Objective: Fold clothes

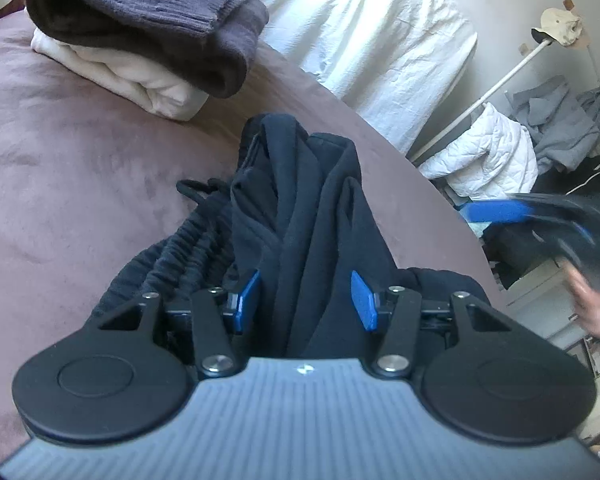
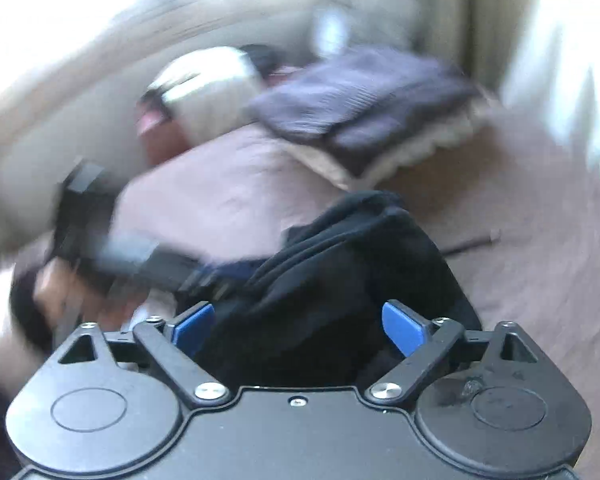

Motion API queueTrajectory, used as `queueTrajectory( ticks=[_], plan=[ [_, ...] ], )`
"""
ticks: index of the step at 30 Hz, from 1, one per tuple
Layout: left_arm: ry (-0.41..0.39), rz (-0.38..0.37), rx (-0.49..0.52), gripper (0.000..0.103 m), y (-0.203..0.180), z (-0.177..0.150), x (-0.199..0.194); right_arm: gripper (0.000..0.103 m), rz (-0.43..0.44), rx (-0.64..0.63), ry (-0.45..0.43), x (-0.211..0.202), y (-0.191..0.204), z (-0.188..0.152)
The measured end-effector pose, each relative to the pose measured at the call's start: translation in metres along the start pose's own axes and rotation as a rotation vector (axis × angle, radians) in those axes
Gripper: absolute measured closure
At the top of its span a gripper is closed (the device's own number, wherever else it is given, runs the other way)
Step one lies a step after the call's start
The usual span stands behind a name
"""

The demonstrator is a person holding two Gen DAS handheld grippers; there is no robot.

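Judged mid-fold: black drawstring pants (image 1: 300, 216) lay bunched on the mauve bedspread (image 1: 80, 168), near a folded stack (image 1: 140, 40). Left gripper (image 1: 306, 300) stood spread, cloth between its pads but not pinched; right gripper (image 2: 300, 326) likewise spread over the heap, that view blurred. Next move likely calls for pinching an edge and spreading the crumpled cloth flat.

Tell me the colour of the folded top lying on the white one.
Dark grey sweater, resting on the folded white garment; clearest in the left wrist view.
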State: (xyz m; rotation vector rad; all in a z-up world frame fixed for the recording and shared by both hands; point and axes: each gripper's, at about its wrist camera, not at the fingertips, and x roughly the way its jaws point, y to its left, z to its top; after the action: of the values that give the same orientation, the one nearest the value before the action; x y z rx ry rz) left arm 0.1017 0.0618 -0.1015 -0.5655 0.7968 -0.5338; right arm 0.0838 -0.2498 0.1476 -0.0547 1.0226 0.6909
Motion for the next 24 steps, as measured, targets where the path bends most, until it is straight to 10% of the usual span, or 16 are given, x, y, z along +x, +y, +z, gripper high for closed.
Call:
queueTrajectory(
  ticks=[5,10,12,17,24],
  plan=[
    [0.008,-0.030,-0.004,0.054,-0.004,-0.003,0.008,0.008,0.001,0.393,0.055,0.062,-0.079,0.030],
    [0.018,-0.033,0.047,0.054,-0.010,-0.006,0.013,0.010,-0.063,0.433,0.066,0.107,-0.094,0.033],
    [0.024,-0.037,0.045,0.054,-0.010,-0.006,0.013,0.048,-0.059,0.407,0.054,0.113,-0.083,0.024],
    [-0.063,-0.100,0.030,0.054,-0.022,0.002,-0.015,0.091,-0.134,0.240,-0.060,0.079,-0.051,0.011],
    [-0.154,-0.027,0.061,0.050,-0.030,0.011,-0.040,0.094,-0.337,0.162,-0.276,-0.016,-0.061,0.005]
  ],
)
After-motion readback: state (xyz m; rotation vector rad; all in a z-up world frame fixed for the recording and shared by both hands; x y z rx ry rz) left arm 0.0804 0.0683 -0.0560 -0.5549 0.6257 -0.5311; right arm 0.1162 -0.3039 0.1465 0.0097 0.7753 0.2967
